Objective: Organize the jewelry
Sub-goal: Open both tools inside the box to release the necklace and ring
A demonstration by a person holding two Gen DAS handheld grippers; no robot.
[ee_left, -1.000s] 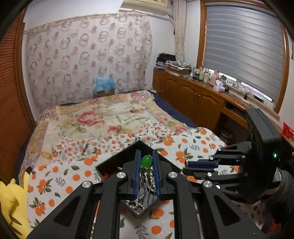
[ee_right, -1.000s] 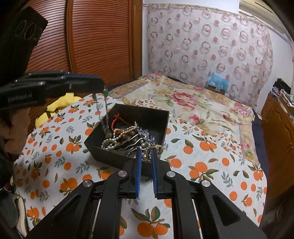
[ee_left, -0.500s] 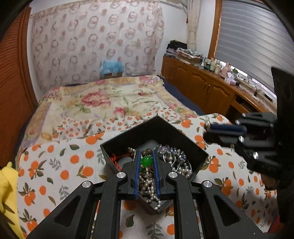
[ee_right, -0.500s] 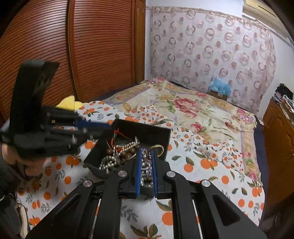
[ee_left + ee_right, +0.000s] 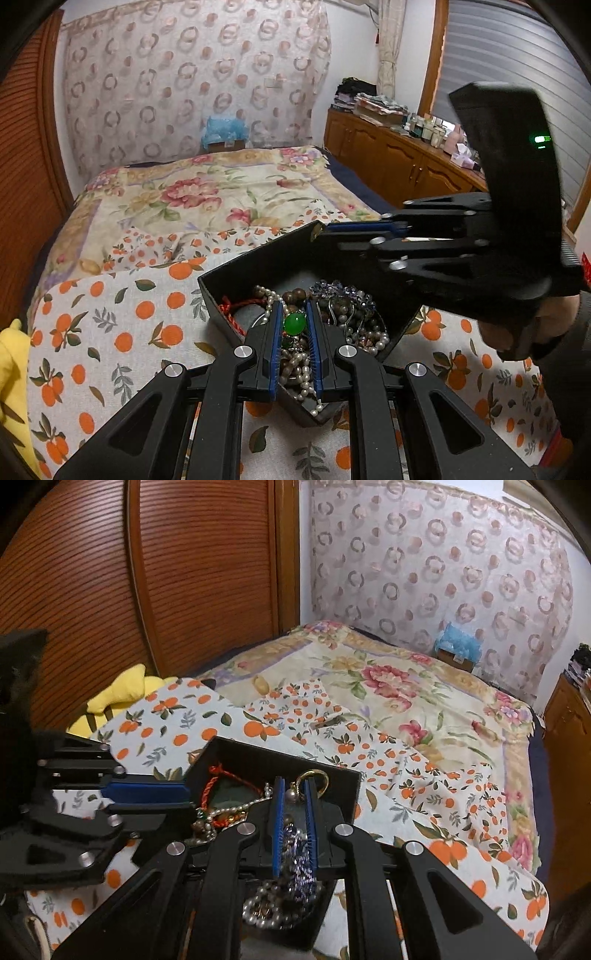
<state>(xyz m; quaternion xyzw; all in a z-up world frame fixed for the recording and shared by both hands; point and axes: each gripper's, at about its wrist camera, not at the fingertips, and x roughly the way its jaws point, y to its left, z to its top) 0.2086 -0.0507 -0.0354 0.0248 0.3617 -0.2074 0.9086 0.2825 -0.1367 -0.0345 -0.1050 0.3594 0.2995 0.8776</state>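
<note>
Black box [image 5: 229, 295] on orange-print cloth [image 5: 110, 325], heaped with tangled jewelry. Left gripper [image 5: 294, 326] low over box's near corner, jaws nipping green stone pendant [image 5: 295, 324], its chain trailing into pile. Right gripper [image 5: 294, 805] over box from opposite side, jaws narrow around pearl piece [image 5: 291, 794] beside gold ring [image 5: 320, 778]; firm hold or not, cannot tell. My read: untangling. Best done with slow lift straight up from box, other tool pinning heap, so pearl strands [image 5: 306, 380] don't ride along.
</note>
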